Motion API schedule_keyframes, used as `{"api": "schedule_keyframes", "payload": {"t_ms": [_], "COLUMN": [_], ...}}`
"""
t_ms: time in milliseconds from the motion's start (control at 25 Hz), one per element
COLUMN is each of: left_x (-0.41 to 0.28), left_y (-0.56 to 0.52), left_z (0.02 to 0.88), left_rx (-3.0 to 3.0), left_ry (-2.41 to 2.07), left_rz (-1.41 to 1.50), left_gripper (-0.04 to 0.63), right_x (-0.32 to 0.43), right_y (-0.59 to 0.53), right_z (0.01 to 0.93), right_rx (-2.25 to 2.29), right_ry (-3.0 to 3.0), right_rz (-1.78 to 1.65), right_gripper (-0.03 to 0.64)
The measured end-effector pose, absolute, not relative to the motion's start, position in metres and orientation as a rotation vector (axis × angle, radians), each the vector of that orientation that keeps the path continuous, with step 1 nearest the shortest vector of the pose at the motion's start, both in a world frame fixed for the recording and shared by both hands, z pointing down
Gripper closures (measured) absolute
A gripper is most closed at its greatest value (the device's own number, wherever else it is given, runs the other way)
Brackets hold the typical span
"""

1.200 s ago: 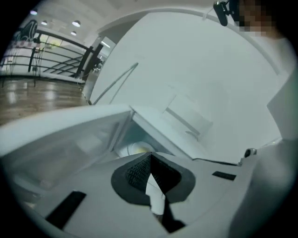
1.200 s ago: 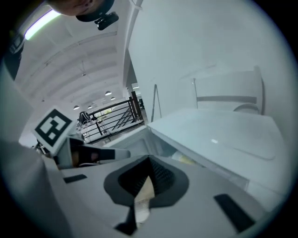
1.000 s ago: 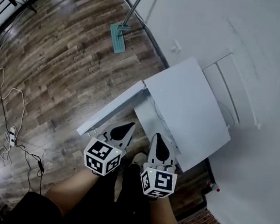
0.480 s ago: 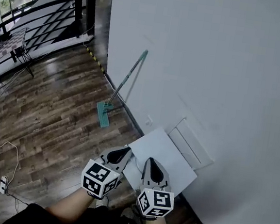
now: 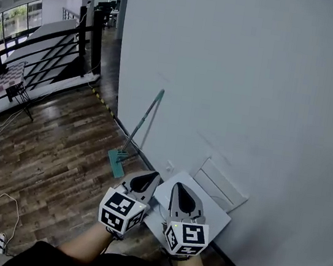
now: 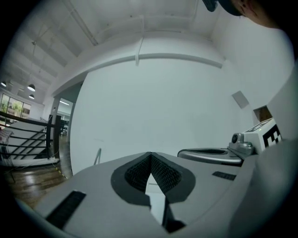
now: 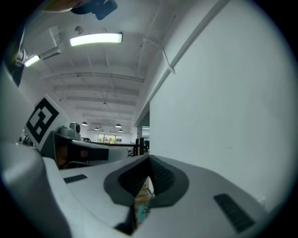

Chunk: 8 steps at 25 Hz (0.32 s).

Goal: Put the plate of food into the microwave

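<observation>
From high up, the left gripper point(image 5: 152, 177) and right gripper point(image 5: 178, 188) are looked down on in the head view. The white wall point(image 5: 243, 79) (very near) is shared with both gripper views, which are aimed forward along the jaws.

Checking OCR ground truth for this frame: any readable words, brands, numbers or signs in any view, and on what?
No readable words, brands, numbers or signs in any view.
Left gripper, marker cube: black-and-white square code only, no letters or digits.
Right gripper, marker cube: same kind of code, no letters or digits.
</observation>
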<state>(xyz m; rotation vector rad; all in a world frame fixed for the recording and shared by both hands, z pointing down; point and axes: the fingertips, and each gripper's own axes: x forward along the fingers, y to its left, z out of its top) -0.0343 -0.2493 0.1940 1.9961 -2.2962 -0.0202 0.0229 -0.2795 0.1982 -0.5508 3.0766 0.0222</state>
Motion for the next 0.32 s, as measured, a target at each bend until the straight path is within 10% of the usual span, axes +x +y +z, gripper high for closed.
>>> {"api": "schedule_keyframes", "payload": {"t_ms": [320], "left_x": [-0.036], "left_y": [-0.227], "left_z": [0.182], "left_rx": [1.976], "left_ry": [-2.317], "left_rz": [-0.038], "left_gripper": [0.6], "right_x": [0.025], "right_y": [-0.253], "right_z": [0.192], "right_rx": [-0.512], "right_ry": [3.08], "right_rz": [0.046], "right_gripper": [0.606]}}
